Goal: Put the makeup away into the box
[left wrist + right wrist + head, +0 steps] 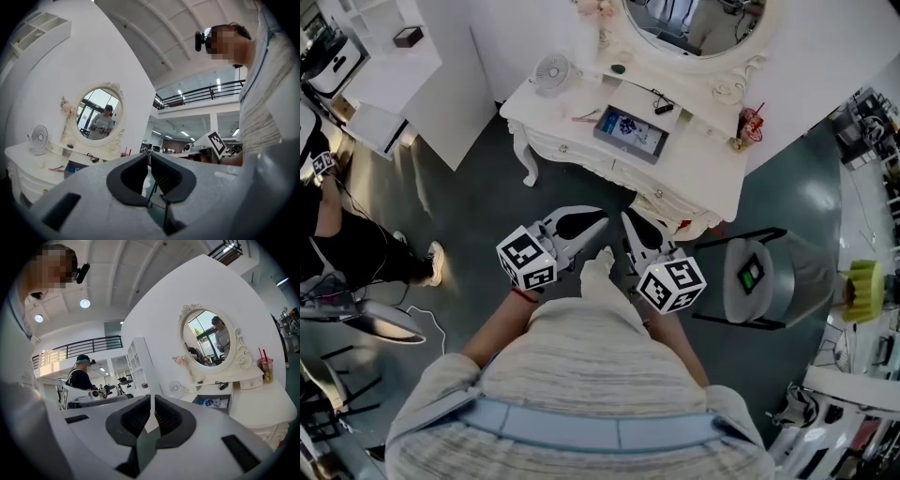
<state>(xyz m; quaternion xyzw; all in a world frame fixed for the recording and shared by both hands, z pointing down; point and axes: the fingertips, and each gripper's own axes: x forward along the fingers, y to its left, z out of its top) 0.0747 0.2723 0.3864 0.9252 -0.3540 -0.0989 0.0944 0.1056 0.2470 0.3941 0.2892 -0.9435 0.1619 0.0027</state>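
Observation:
A white dressing table [703,159] with an oval mirror [698,23] stands ahead of me. On it lies a shallow dark box [630,132] with blue contents, also in the left gripper view [72,168] and the right gripper view [212,402]. Small items lie near it: a dark round piece [619,67], a black piece [664,108] and a pinkish piece [586,116]. My left gripper [604,220] [149,153] and right gripper [625,217] [152,397] are held side by side before my chest, well short of the table. Both are shut and hold nothing.
A small white fan [550,73] and a cup with red straws [751,124] stand on the table. A round grey stool [769,272] is at the right. Another person [356,244] stands at the left near a white shelf unit [384,56].

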